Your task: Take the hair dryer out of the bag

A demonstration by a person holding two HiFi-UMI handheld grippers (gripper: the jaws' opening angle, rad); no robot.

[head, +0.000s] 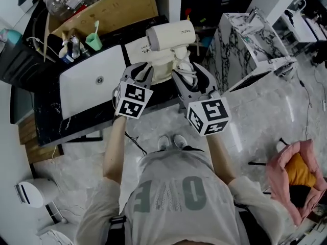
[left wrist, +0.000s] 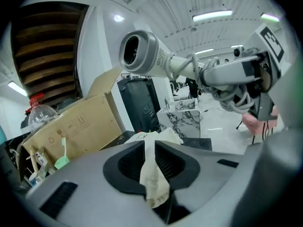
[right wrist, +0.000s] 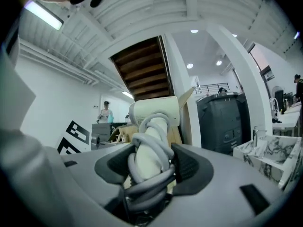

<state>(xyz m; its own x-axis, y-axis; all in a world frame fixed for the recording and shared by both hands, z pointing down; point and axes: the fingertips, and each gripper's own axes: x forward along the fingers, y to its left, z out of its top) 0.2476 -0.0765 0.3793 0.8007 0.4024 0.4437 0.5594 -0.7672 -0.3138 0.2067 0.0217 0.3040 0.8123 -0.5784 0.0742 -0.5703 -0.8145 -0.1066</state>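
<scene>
A cream hair dryer [head: 171,34] with its grey cord wound round the handle is up in the air above the black counter. My right gripper [head: 187,74] is shut on that handle, as the right gripper view shows, where the hair dryer [right wrist: 154,112] fills the jaws of the right gripper [right wrist: 150,163]. Below the dryer the cream cloth bag [head: 161,68] lies on the counter. My left gripper [head: 143,71] is shut on a fold of the bag [left wrist: 154,174]. In the left gripper view the hair dryer [left wrist: 147,53] hangs above, nozzle towards the camera.
A cardboard box [head: 110,9] stands at the back of the black counter [head: 48,111], with a white sink [head: 92,80] and a green cup [head: 93,40] holding a toothbrush. A marble-patterned box [head: 250,40] stands to the right. A pink bag [head: 299,177] lies on the floor.
</scene>
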